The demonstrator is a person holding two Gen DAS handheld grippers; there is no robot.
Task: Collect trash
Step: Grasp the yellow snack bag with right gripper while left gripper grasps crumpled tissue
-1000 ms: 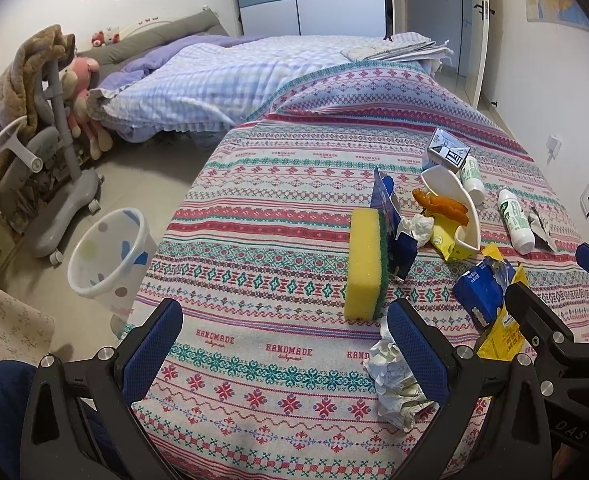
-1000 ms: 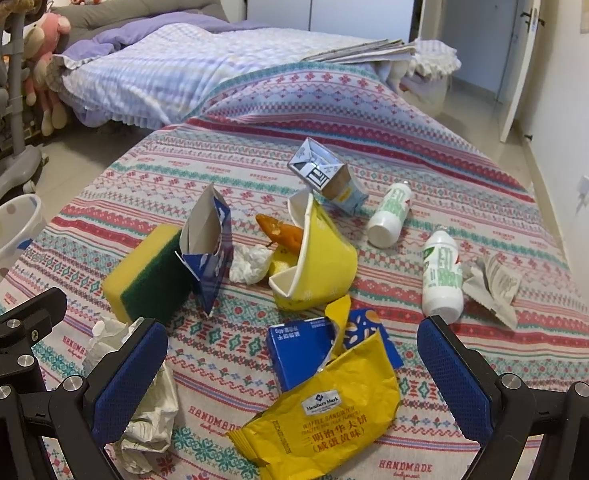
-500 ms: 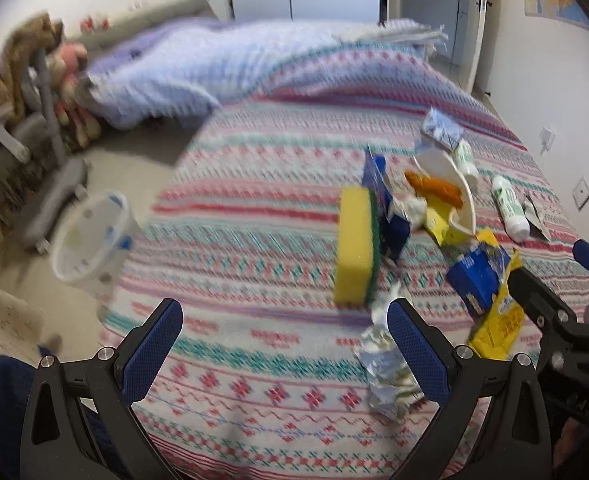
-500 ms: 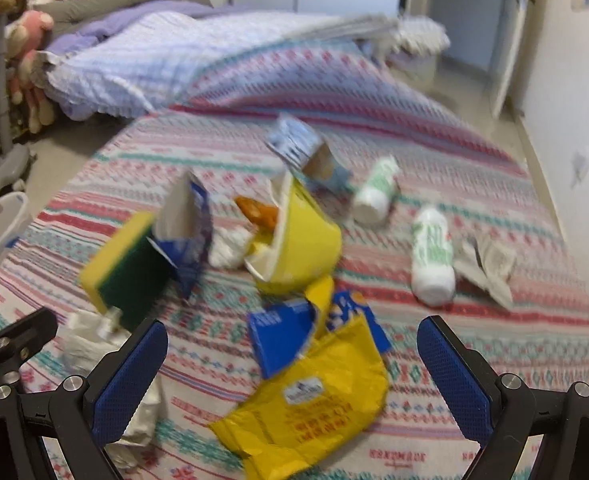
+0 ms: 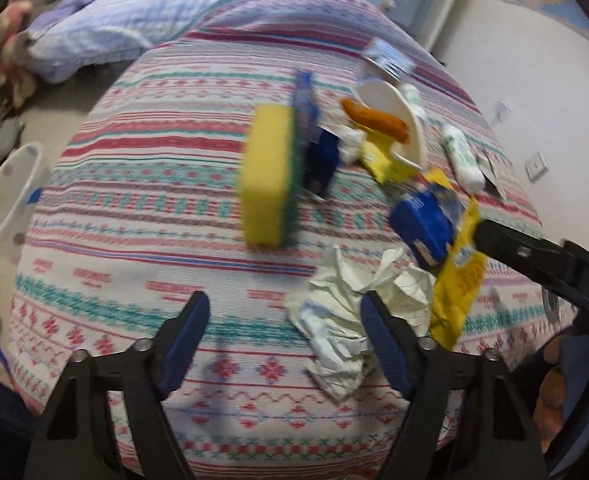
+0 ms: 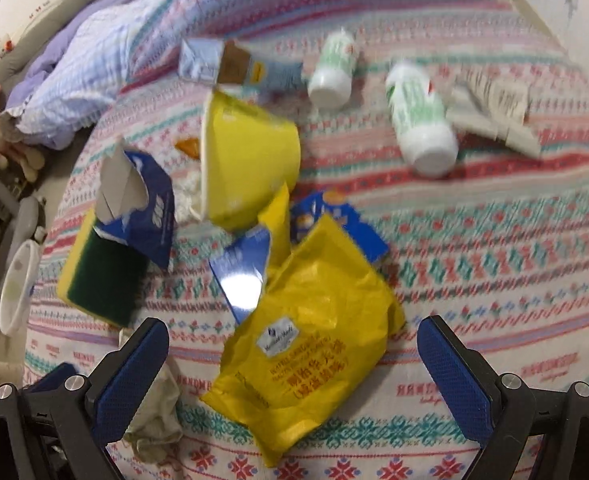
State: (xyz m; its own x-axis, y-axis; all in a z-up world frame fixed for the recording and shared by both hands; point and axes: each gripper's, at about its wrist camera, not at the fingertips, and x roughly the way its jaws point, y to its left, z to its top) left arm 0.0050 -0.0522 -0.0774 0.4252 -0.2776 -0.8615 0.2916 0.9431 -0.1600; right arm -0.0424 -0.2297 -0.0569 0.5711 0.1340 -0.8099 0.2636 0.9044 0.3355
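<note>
Trash lies on a patterned bedspread (image 5: pixel 142 184). A crumpled white paper (image 5: pixel 346 320) sits just right of my open left gripper (image 5: pixel 286 332), its right finger over the paper's edge. A yellow snack bag (image 6: pixel 314 340) lies between the fingers of my open right gripper (image 6: pixel 294 360), a little ahead of them. Beyond are a yellow-green sponge (image 5: pixel 266 176), blue cartons (image 6: pixel 142 204), a tipped yellow bowl (image 6: pixel 250 160), and two white bottles (image 6: pixel 422 120).
A white dotted waste bin (image 5: pixel 6 196) stands on the floor to the left of the bed. A folded grey paper (image 6: pixel 494 112) lies at the right. A quilt (image 5: pixel 106 12) is heaped at the far end. A person's hand (image 5: pixel 554 384) shows at the right.
Both grippers have moved forward and down toward the trash. The left one swung right, bringing the crumpled paper to its right finger; the right one now frames the yellow bag.
</note>
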